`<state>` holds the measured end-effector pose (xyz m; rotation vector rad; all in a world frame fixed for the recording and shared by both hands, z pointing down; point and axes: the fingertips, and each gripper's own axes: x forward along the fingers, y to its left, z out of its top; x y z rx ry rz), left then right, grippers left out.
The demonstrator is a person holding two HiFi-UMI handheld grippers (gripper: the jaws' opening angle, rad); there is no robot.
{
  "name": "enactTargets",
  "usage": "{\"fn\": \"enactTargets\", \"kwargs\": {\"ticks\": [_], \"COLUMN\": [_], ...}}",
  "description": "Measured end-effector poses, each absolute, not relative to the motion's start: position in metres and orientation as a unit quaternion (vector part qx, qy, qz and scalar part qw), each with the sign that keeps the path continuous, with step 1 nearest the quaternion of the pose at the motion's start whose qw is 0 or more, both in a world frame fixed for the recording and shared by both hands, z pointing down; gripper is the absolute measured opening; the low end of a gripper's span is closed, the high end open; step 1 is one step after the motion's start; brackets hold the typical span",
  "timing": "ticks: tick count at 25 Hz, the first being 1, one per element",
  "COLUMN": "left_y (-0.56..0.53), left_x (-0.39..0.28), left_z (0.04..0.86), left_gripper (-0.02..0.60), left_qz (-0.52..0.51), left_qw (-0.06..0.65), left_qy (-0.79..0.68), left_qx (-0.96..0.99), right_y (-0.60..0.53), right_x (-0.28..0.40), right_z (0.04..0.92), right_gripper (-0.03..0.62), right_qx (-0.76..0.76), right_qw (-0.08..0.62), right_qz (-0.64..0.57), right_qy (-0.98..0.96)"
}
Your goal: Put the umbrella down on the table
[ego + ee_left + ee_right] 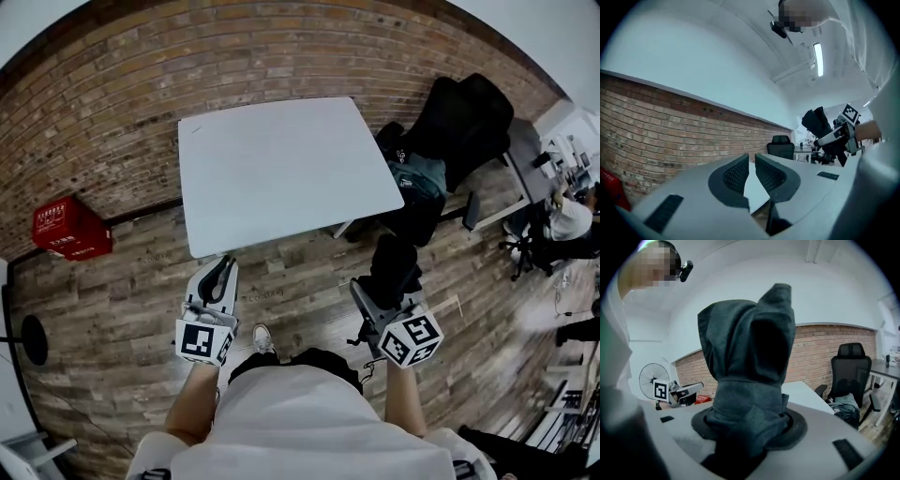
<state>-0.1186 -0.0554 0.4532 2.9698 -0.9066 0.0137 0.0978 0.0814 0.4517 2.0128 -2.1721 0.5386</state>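
The table [291, 169] lies just ahead of both your grippers, its near edge close before the jaws of the left gripper [225, 267]. The umbrella [750, 380] sits between the jaws of your right gripper [386, 286] and stands out beyond them, short of the table. A chair [459, 127] stands ahead and right of the right jaws, beside the table's right edge. A box [70, 228] lies on the floor ahead and left of the left jaws, by the wall [112, 103] behind the table.
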Motion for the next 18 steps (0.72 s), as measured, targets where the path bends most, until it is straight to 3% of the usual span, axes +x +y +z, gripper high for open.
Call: {"fn": "enactTargets", "kwargs": {"ticks": [7, 18], "left_y": [-0.076, -0.107], "left_x": [-0.075, -0.005], "left_z": [0.476, 0.45], "left_gripper": [0.06, 0.06], "left_qz": [0.026, 0.018], "left_qw": [0.049, 0.008], "left_qy": [-0.245, -0.246], "left_qx": [0.968, 0.969], "right_y": [0.062, -0.003], "right_x": [0.121, 0.195], "right_z": [0.46, 0.455], "right_gripper": [0.229, 0.229], "right_qx": [0.687, 0.672], "right_qw": [0.066, 0.052], "right_qz": [0.197, 0.178], "right_qy": [-0.697, -0.717]}}
